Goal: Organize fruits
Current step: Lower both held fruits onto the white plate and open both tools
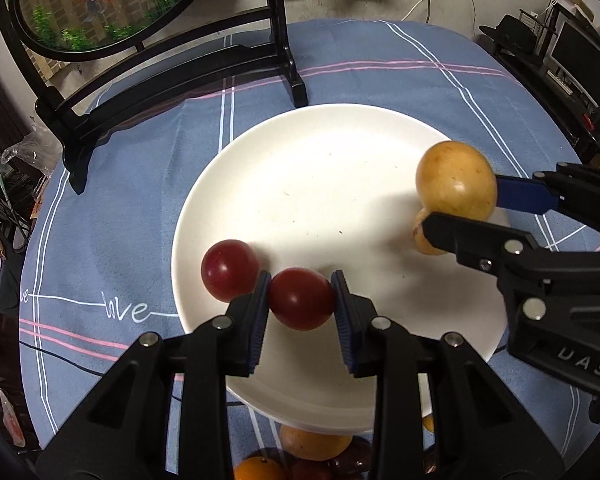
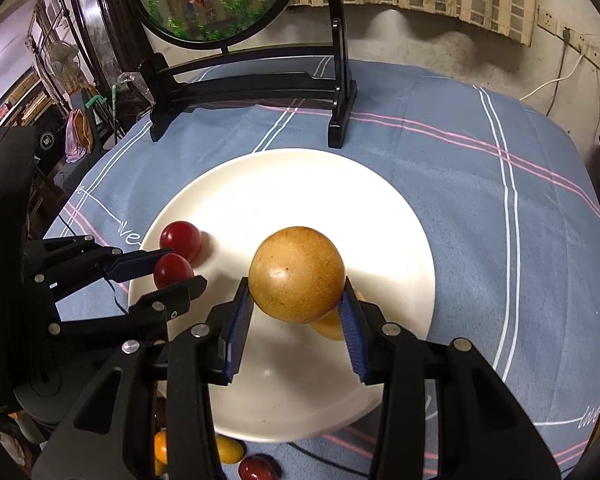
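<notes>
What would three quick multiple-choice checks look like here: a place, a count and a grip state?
1. Where is the loose red fruit?
A. on the plate
B. on the cloth
C. on the stand

2. How many red fruits are over the plate?
A. one
B. two
C. four

3. What does the right gripper hold?
A. nothing
B. a red fruit
C. the yellow fruit

Key: 1 A, it rests near the plate's left rim. 2 B, one loose, one held red fruit in the left gripper. 3 C, both pads press its sides.
</notes>
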`<action>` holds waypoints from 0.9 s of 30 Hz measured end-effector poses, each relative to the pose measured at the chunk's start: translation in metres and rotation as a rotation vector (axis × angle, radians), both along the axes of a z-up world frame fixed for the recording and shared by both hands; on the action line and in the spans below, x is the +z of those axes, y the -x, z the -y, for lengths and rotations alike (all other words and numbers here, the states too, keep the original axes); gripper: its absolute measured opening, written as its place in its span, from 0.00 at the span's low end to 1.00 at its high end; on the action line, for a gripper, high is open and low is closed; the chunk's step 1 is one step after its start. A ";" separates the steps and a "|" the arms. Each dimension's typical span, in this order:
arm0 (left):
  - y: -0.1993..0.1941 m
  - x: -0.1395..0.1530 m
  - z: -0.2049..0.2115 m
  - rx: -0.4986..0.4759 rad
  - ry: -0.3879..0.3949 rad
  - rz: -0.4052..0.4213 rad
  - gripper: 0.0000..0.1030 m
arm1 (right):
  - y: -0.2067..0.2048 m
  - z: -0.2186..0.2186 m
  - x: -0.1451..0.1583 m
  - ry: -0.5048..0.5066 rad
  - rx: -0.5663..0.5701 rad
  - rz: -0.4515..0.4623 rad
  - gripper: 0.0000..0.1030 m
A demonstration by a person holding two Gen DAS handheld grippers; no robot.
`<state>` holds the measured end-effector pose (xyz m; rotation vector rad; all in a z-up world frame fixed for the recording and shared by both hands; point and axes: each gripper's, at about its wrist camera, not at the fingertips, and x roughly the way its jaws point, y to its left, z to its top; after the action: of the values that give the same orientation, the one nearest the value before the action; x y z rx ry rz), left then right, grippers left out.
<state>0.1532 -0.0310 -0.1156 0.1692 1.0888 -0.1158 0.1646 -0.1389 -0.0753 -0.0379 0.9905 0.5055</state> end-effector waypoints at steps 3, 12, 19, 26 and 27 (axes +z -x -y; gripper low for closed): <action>-0.003 -0.002 0.001 -0.001 -0.002 -0.008 0.30 | -0.005 -0.004 -0.003 0.023 0.009 0.000 0.41; -0.004 0.001 0.002 -0.007 0.003 0.006 0.30 | -0.009 -0.004 -0.004 0.032 0.014 0.001 0.41; -0.003 0.006 -0.005 0.006 0.013 0.014 0.30 | -0.008 -0.003 -0.002 0.034 0.015 0.000 0.41; -0.001 0.013 -0.014 0.020 0.054 0.038 0.30 | -0.003 0.010 0.004 0.028 -0.002 0.003 0.41; -0.001 0.011 -0.011 0.013 0.047 0.030 0.30 | -0.003 0.010 0.003 0.030 0.001 -0.008 0.41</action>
<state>0.1545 -0.0199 -0.1045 0.1214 1.0563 -0.1266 0.1675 -0.1492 -0.0726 -0.0628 1.0059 0.4921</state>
